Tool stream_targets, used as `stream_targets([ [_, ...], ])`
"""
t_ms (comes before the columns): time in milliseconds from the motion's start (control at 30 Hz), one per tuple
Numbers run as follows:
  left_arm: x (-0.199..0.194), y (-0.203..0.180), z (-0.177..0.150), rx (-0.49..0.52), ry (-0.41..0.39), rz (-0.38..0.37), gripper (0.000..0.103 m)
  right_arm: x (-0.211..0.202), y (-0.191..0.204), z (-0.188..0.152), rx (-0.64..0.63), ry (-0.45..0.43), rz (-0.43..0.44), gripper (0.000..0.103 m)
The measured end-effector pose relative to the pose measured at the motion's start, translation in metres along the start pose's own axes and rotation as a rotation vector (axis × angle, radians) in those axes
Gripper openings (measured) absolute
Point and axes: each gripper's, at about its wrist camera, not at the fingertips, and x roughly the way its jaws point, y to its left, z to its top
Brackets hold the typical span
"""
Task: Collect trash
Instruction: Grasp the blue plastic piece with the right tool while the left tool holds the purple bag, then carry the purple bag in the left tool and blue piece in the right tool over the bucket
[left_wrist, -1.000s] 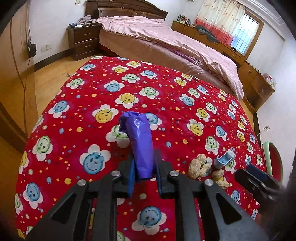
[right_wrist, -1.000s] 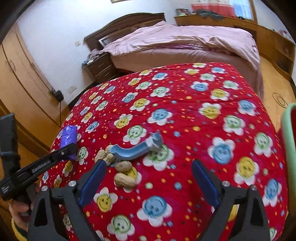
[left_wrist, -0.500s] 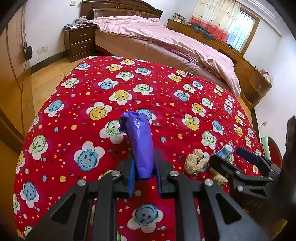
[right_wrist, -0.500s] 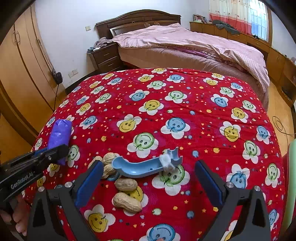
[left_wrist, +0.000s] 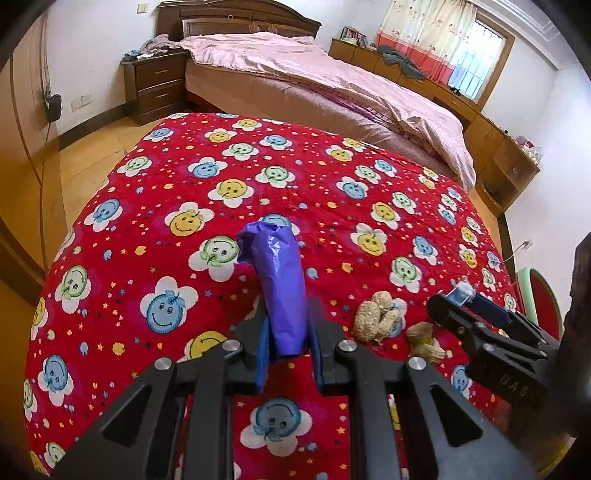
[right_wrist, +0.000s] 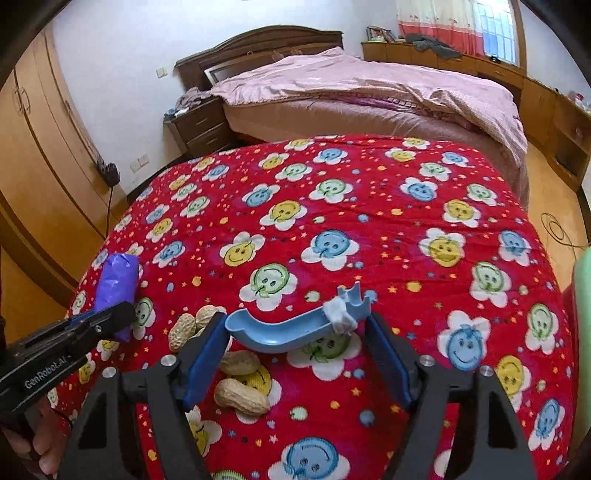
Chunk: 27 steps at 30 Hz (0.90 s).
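My left gripper (left_wrist: 286, 332) is shut on a purple plastic bag roll (left_wrist: 277, 280), held upright above the red smiley-face cloth (left_wrist: 221, 166). The roll also shows in the right wrist view (right_wrist: 116, 291). My right gripper (right_wrist: 297, 343) is open, its blue pads either side of a light blue plastic scoop-shaped piece (right_wrist: 291, 328) with a white paper wad (right_wrist: 340, 317) in it. Several peanuts (right_wrist: 240, 395) lie on the cloth by the right gripper's left finger; they also show in the left wrist view (left_wrist: 376, 317).
A green-rimmed red bin (left_wrist: 539, 295) stands at the table's right edge, seen also in the right wrist view (right_wrist: 581, 295). Beyond the table is a bed with a pink cover (left_wrist: 332, 81), a nightstand (left_wrist: 155, 85) and wardrobe doors (right_wrist: 37, 147).
My right gripper has moved forward and narrowed around the blue scoop piece, which now sits between its pads. My left gripper still holds the purple roll.
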Motion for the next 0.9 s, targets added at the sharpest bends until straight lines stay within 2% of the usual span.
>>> stream_targets([
  [433, -0.024, -0.025, -0.004, 0.037, -0.027, -0.059, 0.018, -0.068, -0.029, -0.008, 0.138, -0.118, 0.013, 0.077],
  [900, -0.046, -0.067, -0.009, 0.107, -0.041, -0.134, 0.018, -0.135, -0.073, -0.026, 0.256, -0.229, -0.032, 0.077],
])
